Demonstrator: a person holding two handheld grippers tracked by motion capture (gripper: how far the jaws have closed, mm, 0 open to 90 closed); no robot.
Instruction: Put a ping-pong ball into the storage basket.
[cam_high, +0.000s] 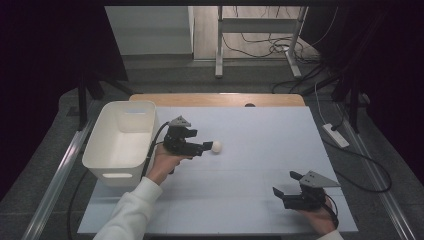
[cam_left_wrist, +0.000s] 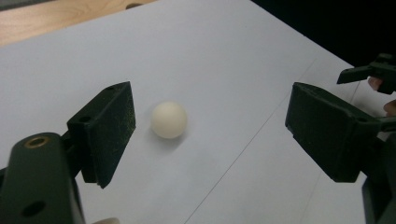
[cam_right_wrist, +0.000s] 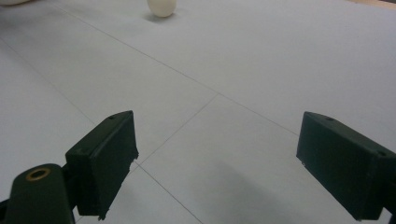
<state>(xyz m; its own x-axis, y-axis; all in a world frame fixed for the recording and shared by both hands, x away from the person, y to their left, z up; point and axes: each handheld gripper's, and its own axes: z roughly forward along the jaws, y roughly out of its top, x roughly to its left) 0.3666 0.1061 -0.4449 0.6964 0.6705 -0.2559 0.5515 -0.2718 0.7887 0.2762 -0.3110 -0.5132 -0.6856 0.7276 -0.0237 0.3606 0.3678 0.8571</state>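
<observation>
Ball (cam_left_wrist: 169, 120): small, matte cream-white sphere, sitting on pale blue-grey tabletop (cam_high: 260, 150) between spread jaws of left gripper (cam_left_wrist: 210, 128), nearer one pad, untouched. Right gripper (cam_high: 287, 184) also spread, empty, well apart from ball. White plastic bin (cam_high: 122, 142) just behind left gripper. Nothing blocking ball.

Your left gripper (cam_left_wrist: 210, 130) has its jaws wide apart over the white sheet (cam_left_wrist: 224, 56). The ball (cam_left_wrist: 169, 120) rests on the sheet between them, just beside the left-hand jaw, apart from both. Beyond the ball, wooden tabletop (cam_left_wrist: 46, 21). Off to the ball's right, your other gripper (cam_left_wrist: 369, 72).
</observation>
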